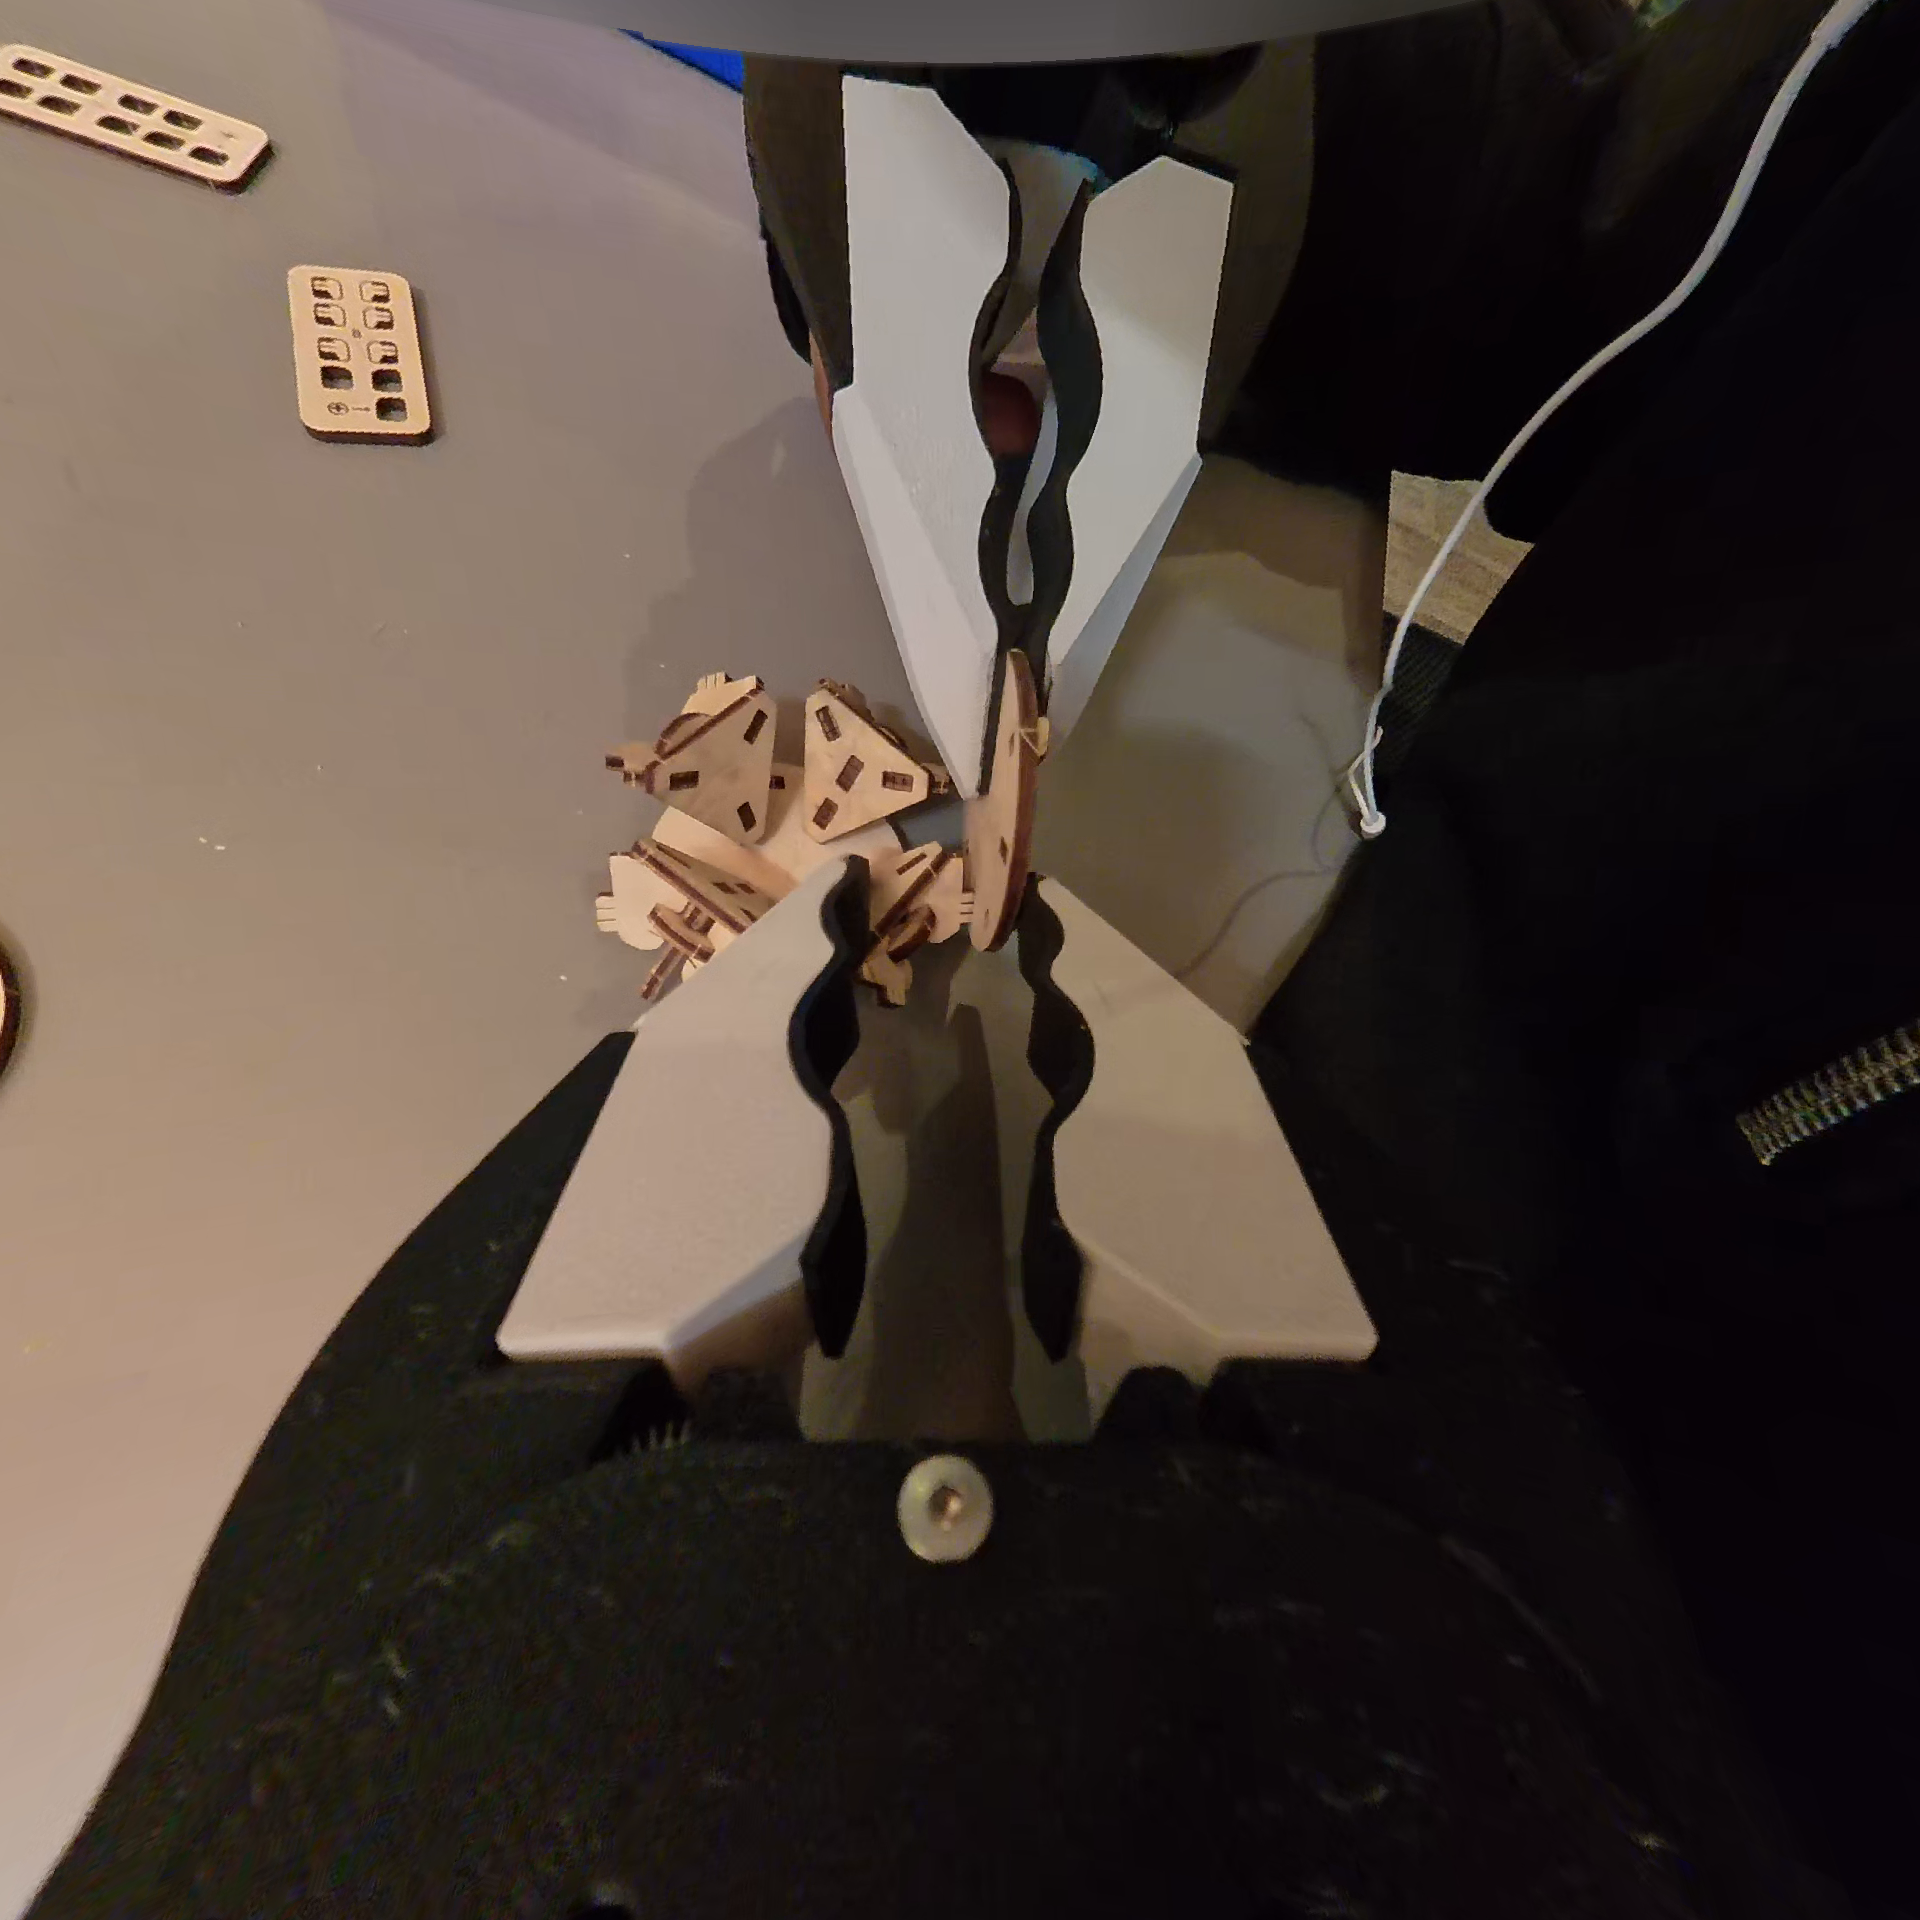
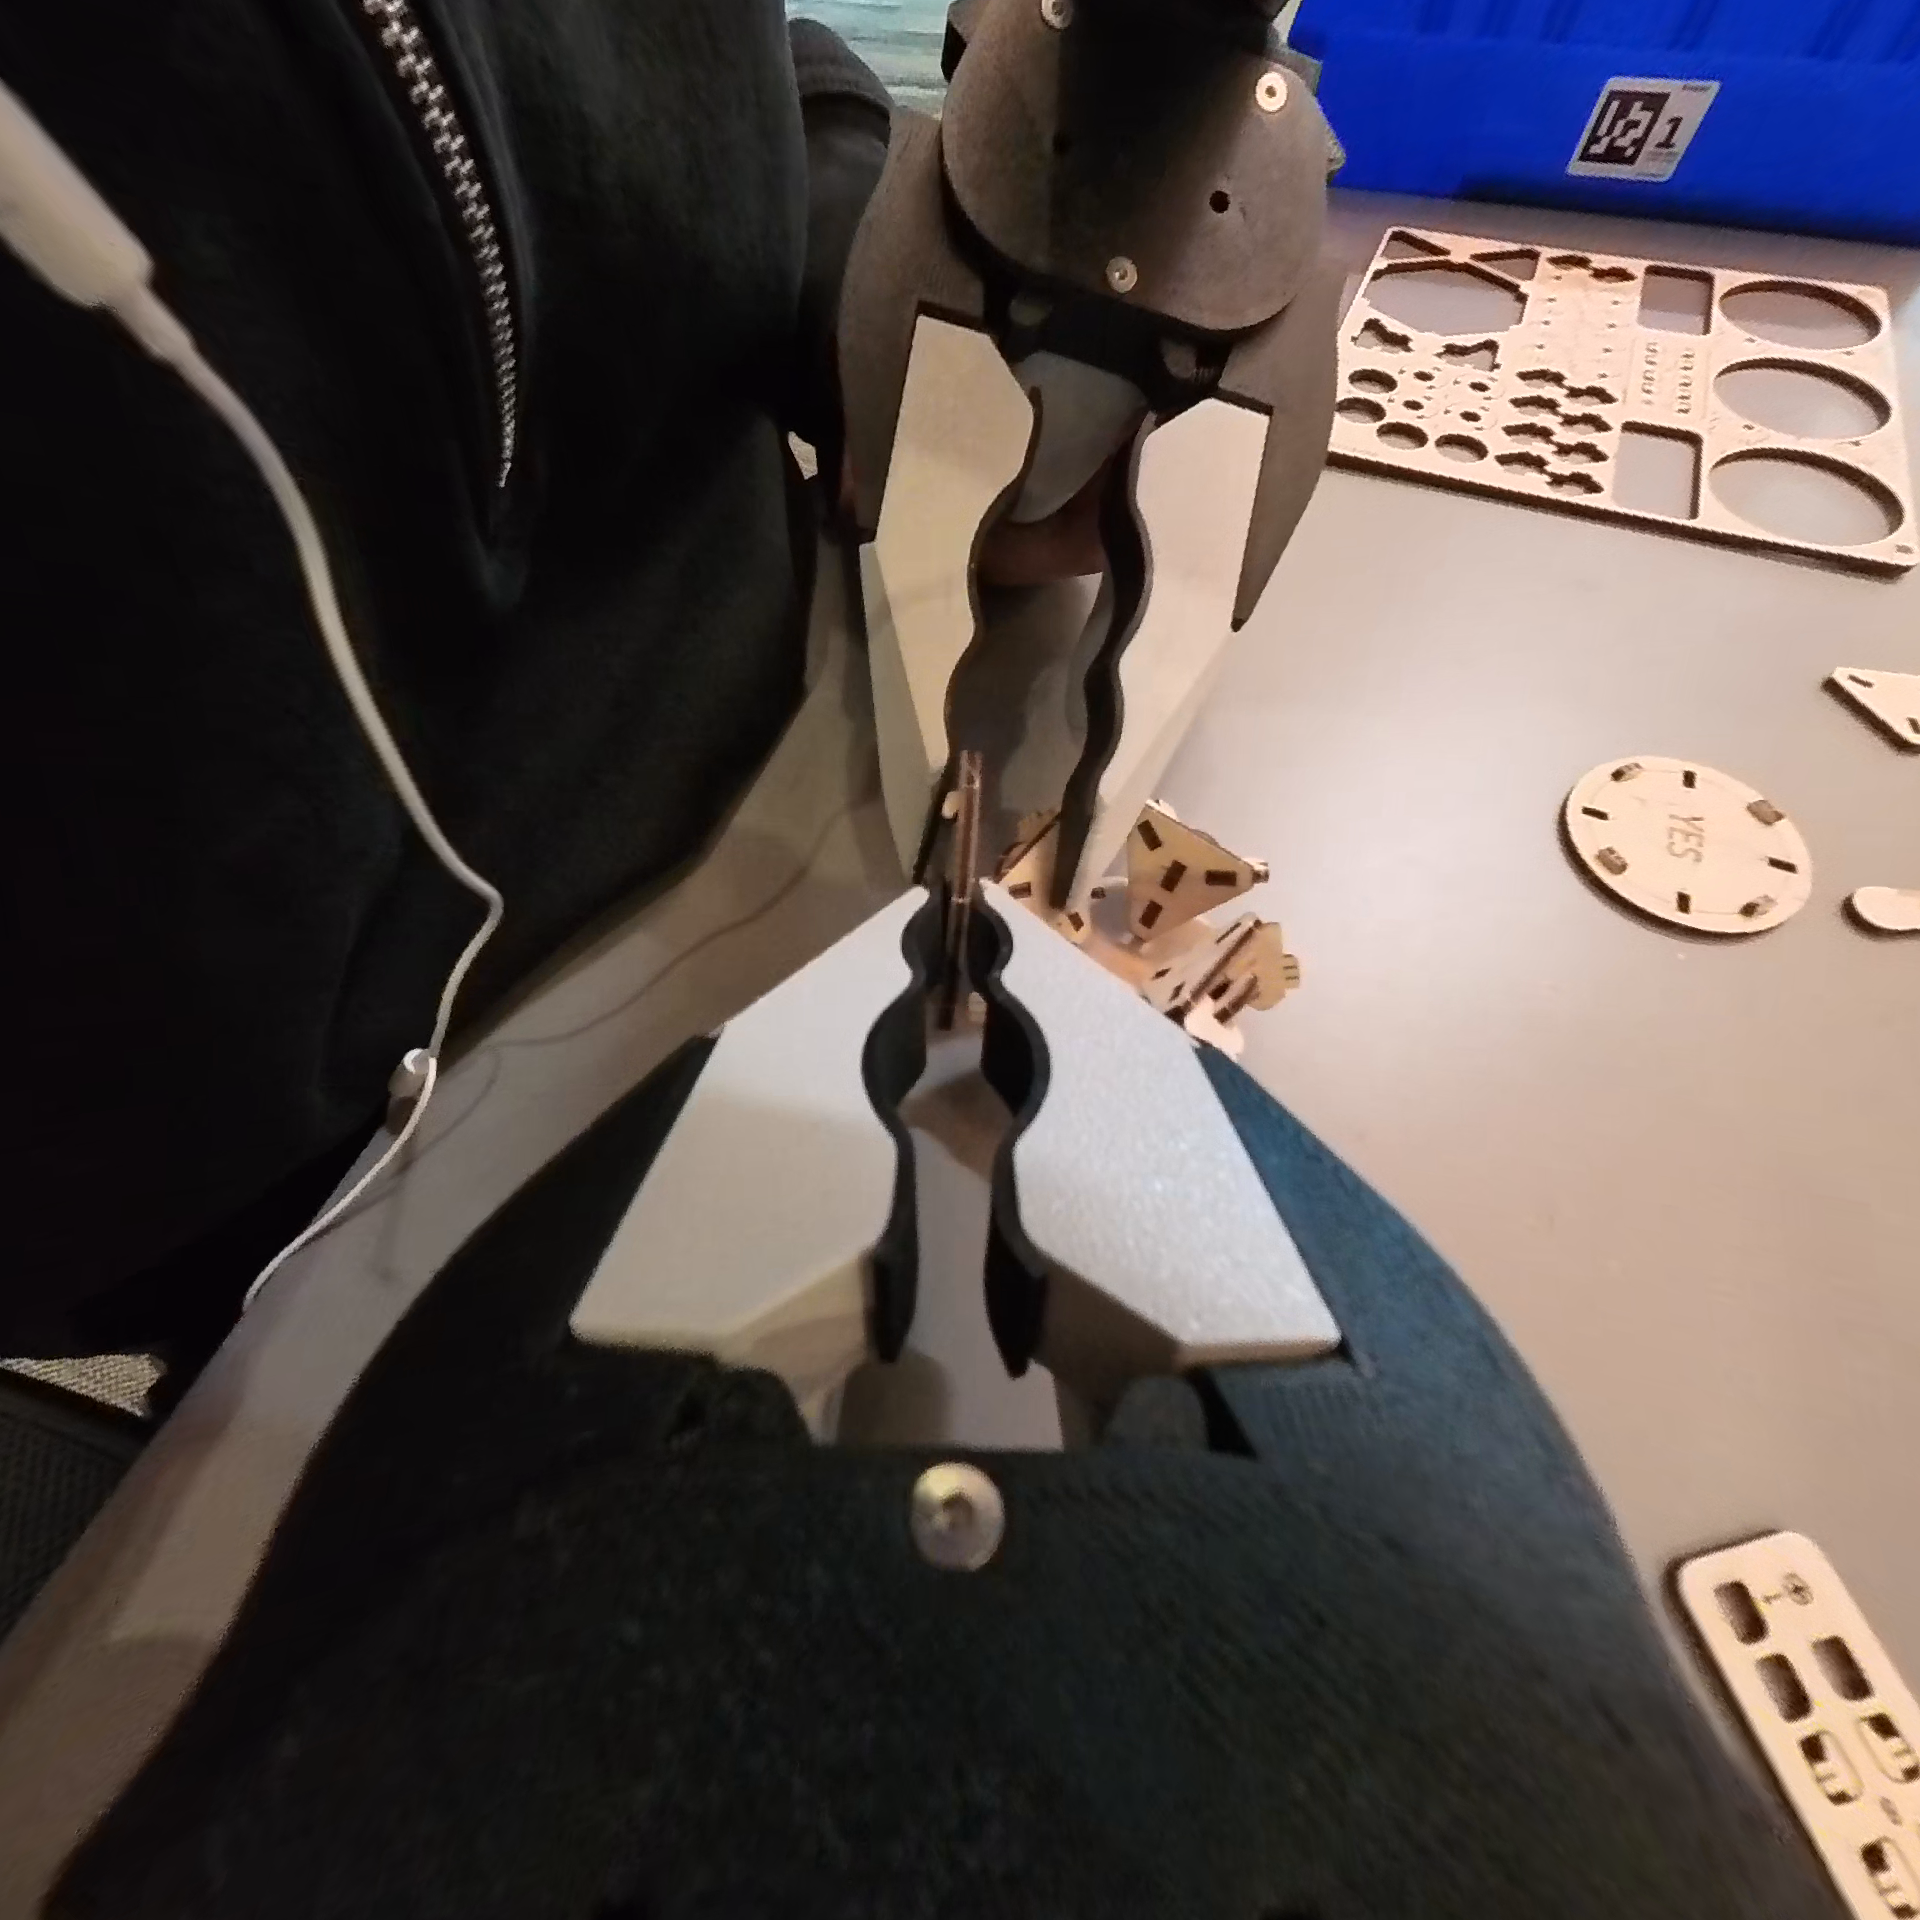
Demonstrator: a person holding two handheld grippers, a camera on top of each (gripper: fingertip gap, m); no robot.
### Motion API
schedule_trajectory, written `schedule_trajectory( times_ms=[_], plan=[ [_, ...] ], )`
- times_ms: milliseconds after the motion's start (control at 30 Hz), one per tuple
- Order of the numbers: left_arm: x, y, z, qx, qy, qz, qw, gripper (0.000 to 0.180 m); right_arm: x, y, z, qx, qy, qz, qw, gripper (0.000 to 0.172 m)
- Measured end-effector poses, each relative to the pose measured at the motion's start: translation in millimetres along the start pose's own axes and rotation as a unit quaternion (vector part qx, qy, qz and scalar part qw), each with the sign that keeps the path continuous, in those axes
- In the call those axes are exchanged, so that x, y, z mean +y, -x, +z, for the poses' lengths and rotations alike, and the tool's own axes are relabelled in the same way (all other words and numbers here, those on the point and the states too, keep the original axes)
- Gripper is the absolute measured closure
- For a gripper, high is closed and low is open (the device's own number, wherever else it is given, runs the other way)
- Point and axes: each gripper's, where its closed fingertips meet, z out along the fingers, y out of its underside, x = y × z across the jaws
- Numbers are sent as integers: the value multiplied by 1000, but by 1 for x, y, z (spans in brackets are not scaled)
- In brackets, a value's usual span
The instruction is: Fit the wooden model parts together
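My right gripper (image 2: 954,930) is shut on a thin round wooden disc (image 2: 964,831), seen edge-on and held upright above the grey table (image 2: 1455,1039). In the left wrist view the right gripper (image 1: 1013,675) comes down from the top, clamped on the disc's (image 1: 1000,821) upper rim. My left gripper (image 1: 940,888) closes around the disc's lower part and a small tabbed wooden bracket (image 1: 904,920). One pad presses on the bracket and the other on the disc's far face. A cluster of triangular wooden pieces (image 1: 727,758) lies on the table just behind.
Slotted wooden strips (image 1: 358,353) (image 1: 135,104) lie at the far left. A punched-out wooden sheet (image 2: 1621,405), a loose round disc (image 2: 1688,857), another slotted strip (image 2: 1808,1714) and a blue bin (image 2: 1558,94) are at the right. A person's black jacket (image 2: 364,520) and white cable (image 2: 312,582) are close by. Both grippers' tips are close together, under 4 cm apart.
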Motion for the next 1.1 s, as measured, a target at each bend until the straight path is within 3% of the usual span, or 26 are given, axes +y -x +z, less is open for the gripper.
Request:
schedule_trajectory(
  times_ms=[633, 733, 1100],
  plan=[
    [0, -2, 1, 8, 4, 7, 1000, 156, 2, 2, -1, -24, 2, -21, 999, 170],
    [0, -2, 1, 6, 3, 7, 1000, 164, 5, -2, -2, -10, 12, -16, 1000, 162],
    [0, -2, 2, -2, 5, 20, 1000, 165, 14, 0, -20, 51, 8, 9, 999, 143]
  ],
)
